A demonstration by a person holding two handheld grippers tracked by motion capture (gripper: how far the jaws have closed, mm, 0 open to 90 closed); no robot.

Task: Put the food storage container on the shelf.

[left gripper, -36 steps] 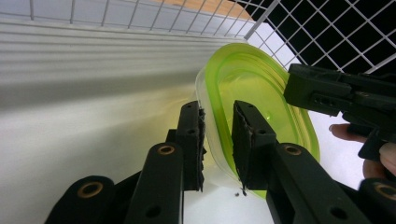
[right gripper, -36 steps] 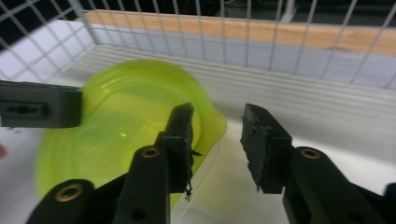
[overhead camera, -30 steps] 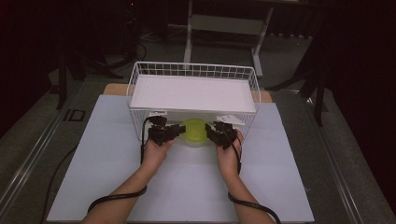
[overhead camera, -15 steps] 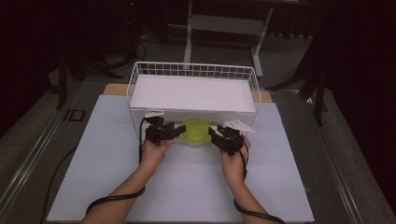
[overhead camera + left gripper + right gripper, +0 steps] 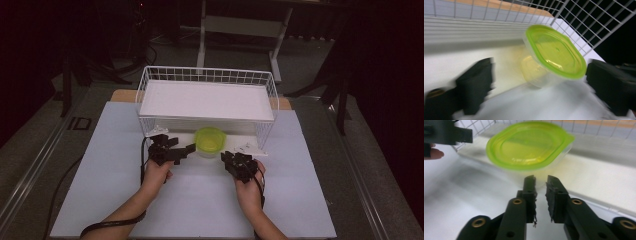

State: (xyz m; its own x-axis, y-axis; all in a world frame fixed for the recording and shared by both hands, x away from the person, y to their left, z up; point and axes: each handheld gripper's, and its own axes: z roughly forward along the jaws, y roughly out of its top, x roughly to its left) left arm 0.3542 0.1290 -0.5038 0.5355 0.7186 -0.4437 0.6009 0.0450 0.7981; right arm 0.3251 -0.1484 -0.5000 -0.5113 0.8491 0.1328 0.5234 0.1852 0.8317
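Green-lidded container (image 5: 209, 141) on the white surface (image 5: 100, 190), standing upright just in front of the wire basket (image 5: 150, 80), under the basket's raised white shelf edge, with its lid on. The left gripper (image 5: 187, 150) lies to the container's left and points rightward at it; its fingers (image 5: 474, 82) have just been opening and now stand wide, one on either side of the container in the left gripper view, with a clear gap between each and the container wall. The right gripper (image 5: 229, 159) sits to the container's lower right, a little apart from it, pointing up and left toward it; its fingers (image 5: 530, 192) have just been closing and now stand narrow, with only a slit between them and nothing held. In the right gripper view the container lies straight ahead of the fingertips, slightly above them. The lid is a rounded oblong, its long axis running roughly along the basket's front. The left hand is the nearer. Both forearms enter from the near edge, hands resting low over the surface; judged from this pose, either hand would need only a short forward reach to meet the container.
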